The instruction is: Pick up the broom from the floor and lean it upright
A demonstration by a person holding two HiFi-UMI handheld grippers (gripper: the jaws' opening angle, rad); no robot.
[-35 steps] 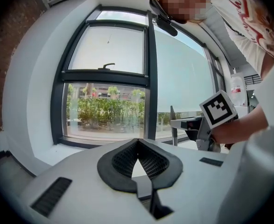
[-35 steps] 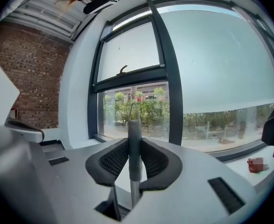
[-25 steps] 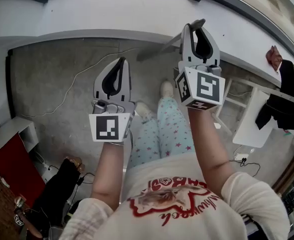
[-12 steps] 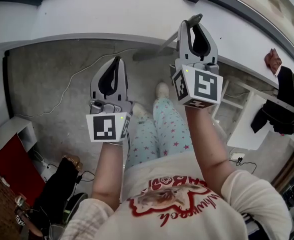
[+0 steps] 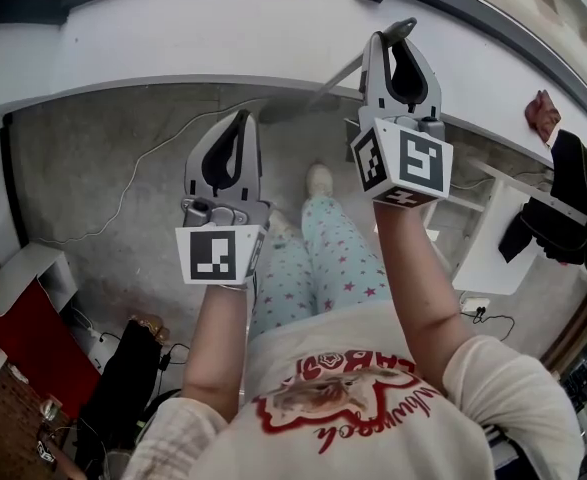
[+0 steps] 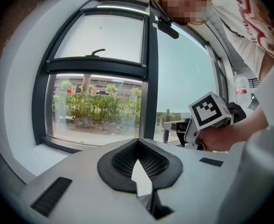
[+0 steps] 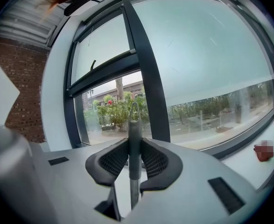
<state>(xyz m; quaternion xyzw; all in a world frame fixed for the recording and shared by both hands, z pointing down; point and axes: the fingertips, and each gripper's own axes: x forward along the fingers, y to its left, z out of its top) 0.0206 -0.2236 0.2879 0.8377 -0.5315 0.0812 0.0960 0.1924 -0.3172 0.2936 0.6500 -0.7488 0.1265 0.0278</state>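
My right gripper [image 5: 401,40] is shut on the thin grey broom handle [image 5: 339,75], near its top end. The handle slants down and to the left to the dark broom head [image 5: 278,112], low by the foot of the white wall. In the right gripper view the handle [image 7: 134,124] stands upright between the black pads [image 7: 112,161], its hooked tip against the window. My left gripper [image 5: 235,120] is held beside it to the left, apart from the broom. In the left gripper view its tips [image 6: 137,143] meet with nothing between them.
A large dark-framed window [image 7: 146,73] and a white sill [image 5: 173,38] lie straight ahead. The person's legs and feet [image 5: 318,178] stand on the grey floor. A white cable [image 5: 138,168] runs at the left, a white table [image 5: 508,238] with a dark garment [image 5: 573,203] at the right.
Both hands have shifted a little toward the window wall, and the broom has gone along in the right gripper. Neither grip has changed.
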